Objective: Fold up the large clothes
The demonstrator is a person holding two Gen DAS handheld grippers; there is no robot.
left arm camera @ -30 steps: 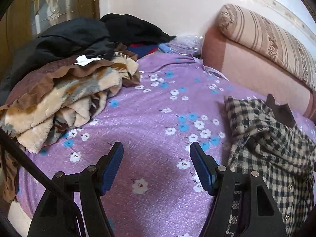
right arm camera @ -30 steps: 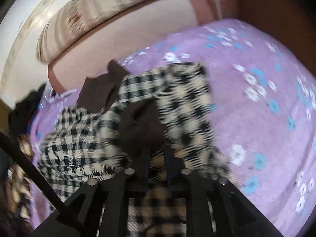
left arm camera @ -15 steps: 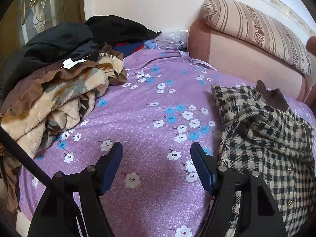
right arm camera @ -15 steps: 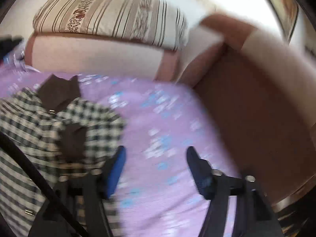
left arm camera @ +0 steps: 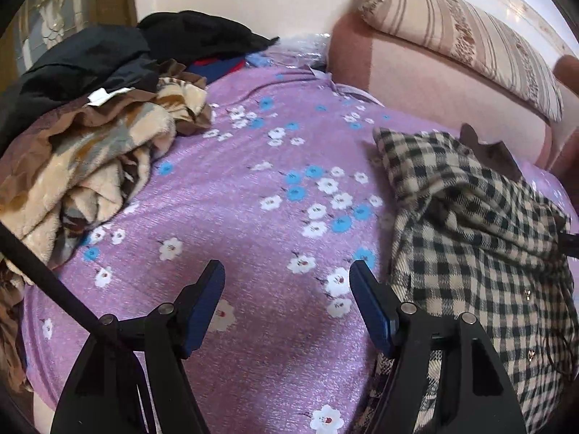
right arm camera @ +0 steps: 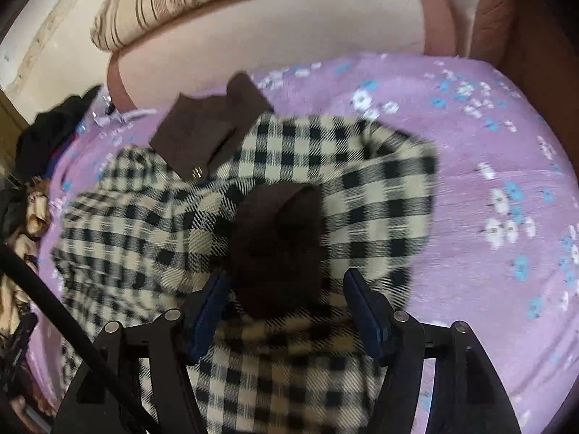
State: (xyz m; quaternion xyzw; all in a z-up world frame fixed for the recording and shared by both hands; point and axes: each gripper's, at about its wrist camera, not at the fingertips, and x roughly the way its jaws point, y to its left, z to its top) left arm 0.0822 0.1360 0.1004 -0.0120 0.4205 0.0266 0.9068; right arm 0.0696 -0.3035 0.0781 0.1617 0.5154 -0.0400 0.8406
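Observation:
A black-and-cream checked coat [right arm camera: 325, 188] with a dark brown collar [right arm camera: 202, 133] and a brown cuff [right arm camera: 278, 238] lies rumpled on the purple flowered bed sheet [right arm camera: 488, 289]. My right gripper [right arm camera: 286, 289] is open right above the coat, its blue fingers on either side of the brown cuff. In the left wrist view the coat [left arm camera: 481, 253] lies at the right. My left gripper [left arm camera: 287, 285] is open and empty over bare sheet [left arm camera: 253, 199], just left of the coat's edge.
A heap of blankets and dark clothes [left arm camera: 90, 126] is piled at the bed's left. A pink headboard [left arm camera: 416, 72] with a striped bolster [left arm camera: 463, 36] runs along the far side. A brown side board [right arm camera: 535, 36] stands at the right.
The right gripper let go of the coat, swung away to the right, and has come back over the coat, open around the brown cuff. The left gripper has shifted slightly.

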